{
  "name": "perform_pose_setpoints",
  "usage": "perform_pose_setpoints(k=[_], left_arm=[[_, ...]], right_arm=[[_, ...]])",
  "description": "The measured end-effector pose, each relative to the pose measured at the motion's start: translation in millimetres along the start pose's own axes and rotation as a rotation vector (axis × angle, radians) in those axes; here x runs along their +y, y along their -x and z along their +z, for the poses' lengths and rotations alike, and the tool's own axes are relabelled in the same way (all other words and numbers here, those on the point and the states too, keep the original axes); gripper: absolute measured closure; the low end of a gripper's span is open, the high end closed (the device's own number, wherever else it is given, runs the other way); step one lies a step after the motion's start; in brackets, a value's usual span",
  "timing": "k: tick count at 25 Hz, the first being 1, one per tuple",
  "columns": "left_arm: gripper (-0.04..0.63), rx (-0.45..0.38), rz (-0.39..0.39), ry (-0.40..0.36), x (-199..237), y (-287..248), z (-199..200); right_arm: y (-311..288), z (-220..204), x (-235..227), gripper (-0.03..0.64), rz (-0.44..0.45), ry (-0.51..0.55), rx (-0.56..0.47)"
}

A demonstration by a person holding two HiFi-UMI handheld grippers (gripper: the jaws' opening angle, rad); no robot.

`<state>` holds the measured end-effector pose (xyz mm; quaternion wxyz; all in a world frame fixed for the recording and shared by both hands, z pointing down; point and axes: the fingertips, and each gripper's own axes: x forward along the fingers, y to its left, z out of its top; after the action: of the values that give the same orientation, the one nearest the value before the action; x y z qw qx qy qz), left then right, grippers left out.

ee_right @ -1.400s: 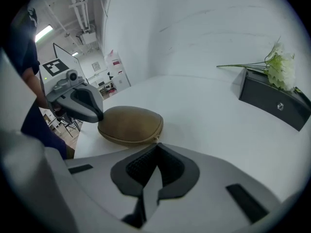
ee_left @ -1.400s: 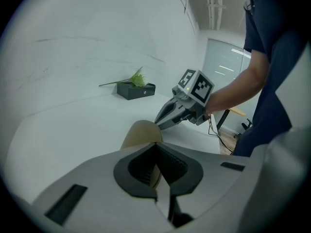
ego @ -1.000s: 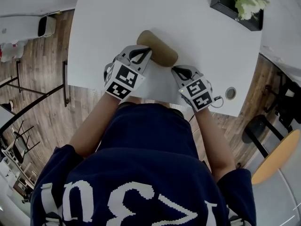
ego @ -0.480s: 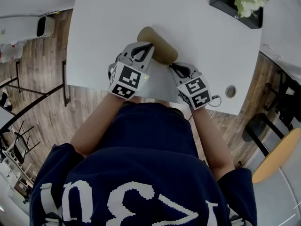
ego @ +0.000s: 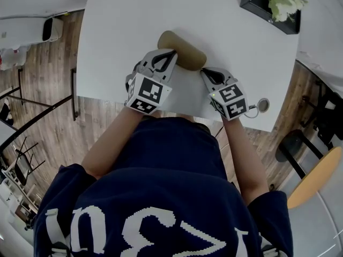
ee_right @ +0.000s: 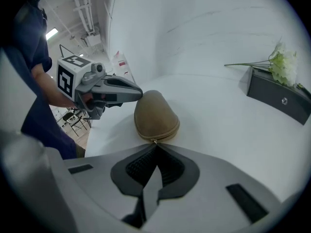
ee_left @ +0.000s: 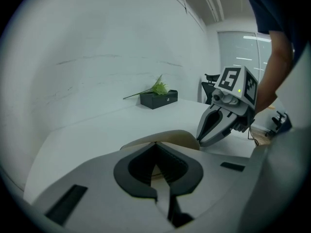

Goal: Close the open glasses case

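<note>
A tan zip-up glasses case [ego: 185, 51] lies closed on the white table [ego: 128, 20], near its front edge. My left gripper [ego: 171, 53] is shut, with its tips against the case's left side [ee_left: 167, 136]. At the case's right end my right gripper [ego: 204, 72] has just closed further. Its tips [ee_right: 155, 144] are shut on the small metal zipper pull [ee_right: 155, 141] at the case's near end [ee_right: 155, 115]. Each gripper shows in the other's view: the right gripper [ee_left: 214, 130] and the left gripper [ee_right: 121, 92].
A black planter box with white flowers [ego: 270, 5] stands at the table's far right. A round cable hole [ego: 262, 105] sits by the front right corner. An orange-seated chair [ego: 316, 178] and wooden floor lie beyond the table's edge.
My right gripper has shifted to the right along the case's near end. The case has turned a little. My left gripper has edged slightly right and stays against the case.
</note>
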<state>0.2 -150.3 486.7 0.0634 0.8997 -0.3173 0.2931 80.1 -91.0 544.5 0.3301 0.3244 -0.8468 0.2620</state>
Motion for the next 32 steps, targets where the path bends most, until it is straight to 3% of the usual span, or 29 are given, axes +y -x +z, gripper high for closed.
perform_pose_setpoints(k=[13,20,26,32], left_arm=[[0.581,0.051,-0.019,-0.038,0,-9,2],[0.581,0.006,-0.062,0.045,5,-12,6],[0.581,-0.029,-0.096,0.095,12,-1,12],[0.581,-0.257,0.026,0.149,59,40,84]], right_arm=[[-6,20,-57,0.595,-0.106,0.051,0.045],[-6,28,-66,0.592,-0.089,-0.002,0.032],[52,81,-85,0.588,-0.248,-0.067,-0.269],[132,162,-85,0.589,-0.372,-0.056,-0.567]])
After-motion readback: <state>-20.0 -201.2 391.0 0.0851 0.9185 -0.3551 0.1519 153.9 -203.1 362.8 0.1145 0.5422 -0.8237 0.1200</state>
